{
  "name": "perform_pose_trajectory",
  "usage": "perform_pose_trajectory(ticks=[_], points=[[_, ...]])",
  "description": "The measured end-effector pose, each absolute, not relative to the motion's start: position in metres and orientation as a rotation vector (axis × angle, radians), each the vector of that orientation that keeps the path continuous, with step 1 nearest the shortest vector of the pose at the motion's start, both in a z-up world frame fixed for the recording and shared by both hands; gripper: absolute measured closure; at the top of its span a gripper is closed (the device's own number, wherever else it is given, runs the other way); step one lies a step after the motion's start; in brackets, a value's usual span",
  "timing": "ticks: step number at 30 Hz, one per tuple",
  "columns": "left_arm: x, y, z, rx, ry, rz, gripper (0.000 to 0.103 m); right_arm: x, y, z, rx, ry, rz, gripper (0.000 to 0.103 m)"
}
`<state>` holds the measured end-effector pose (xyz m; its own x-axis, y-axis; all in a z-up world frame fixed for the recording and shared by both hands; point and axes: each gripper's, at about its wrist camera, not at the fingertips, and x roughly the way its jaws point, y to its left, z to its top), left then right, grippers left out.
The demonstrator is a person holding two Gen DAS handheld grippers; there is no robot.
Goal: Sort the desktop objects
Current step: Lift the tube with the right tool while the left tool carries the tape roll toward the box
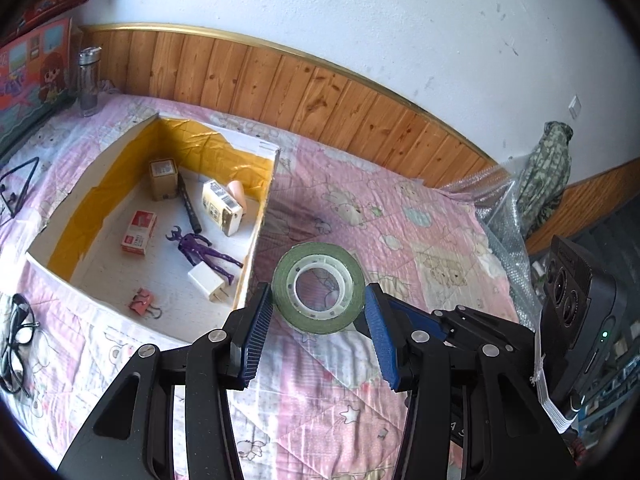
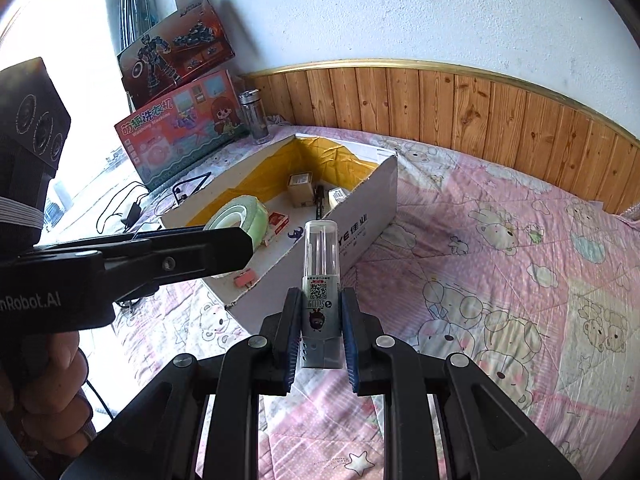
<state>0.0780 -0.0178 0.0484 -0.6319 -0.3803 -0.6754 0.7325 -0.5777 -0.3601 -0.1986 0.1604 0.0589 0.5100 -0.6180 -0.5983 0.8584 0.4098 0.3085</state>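
Note:
My left gripper (image 1: pixel 319 304) is shut on a green roll of tape (image 1: pixel 319 293), held in the air just right of the white cardboard box (image 1: pixel 256 236). The same tape roll (image 2: pixel 240 214) shows at the tip of the left gripper in the right wrist view, over the box's near corner. My right gripper (image 2: pixel 320 312) is shut on a clear plastic case with a QR-code label (image 2: pixel 321 280), upright, in front of the box wall (image 2: pixel 360 216). Inside the box lie small cartons (image 1: pixel 163 179), a red packet (image 1: pixel 139 233), a purple figure (image 1: pixel 198 249) and a white plug (image 1: pixel 208 282).
A pink quilt (image 1: pixel 400 240) covers the surface. A pink binder clip (image 1: pixel 142 301) lies in the box's near corner and glasses (image 1: pixel 16 332) beside the box. A flask (image 1: pixel 88 80) and toy boxes (image 2: pixel 176 128) stand at the back. Bubble wrap (image 1: pixel 500 216) lies right. A hand (image 2: pixel 48 392) holds the left gripper.

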Motion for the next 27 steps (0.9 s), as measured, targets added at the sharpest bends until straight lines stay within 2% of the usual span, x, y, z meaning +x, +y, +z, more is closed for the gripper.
perform_pose_trajectory(ticks=[27], points=[[0.148, -0.082, 0.036, 0.646, 0.949, -2.071, 0.054, -0.128, 0.126, 0.087, 0.523, 0.521, -0.787, 0.082]])
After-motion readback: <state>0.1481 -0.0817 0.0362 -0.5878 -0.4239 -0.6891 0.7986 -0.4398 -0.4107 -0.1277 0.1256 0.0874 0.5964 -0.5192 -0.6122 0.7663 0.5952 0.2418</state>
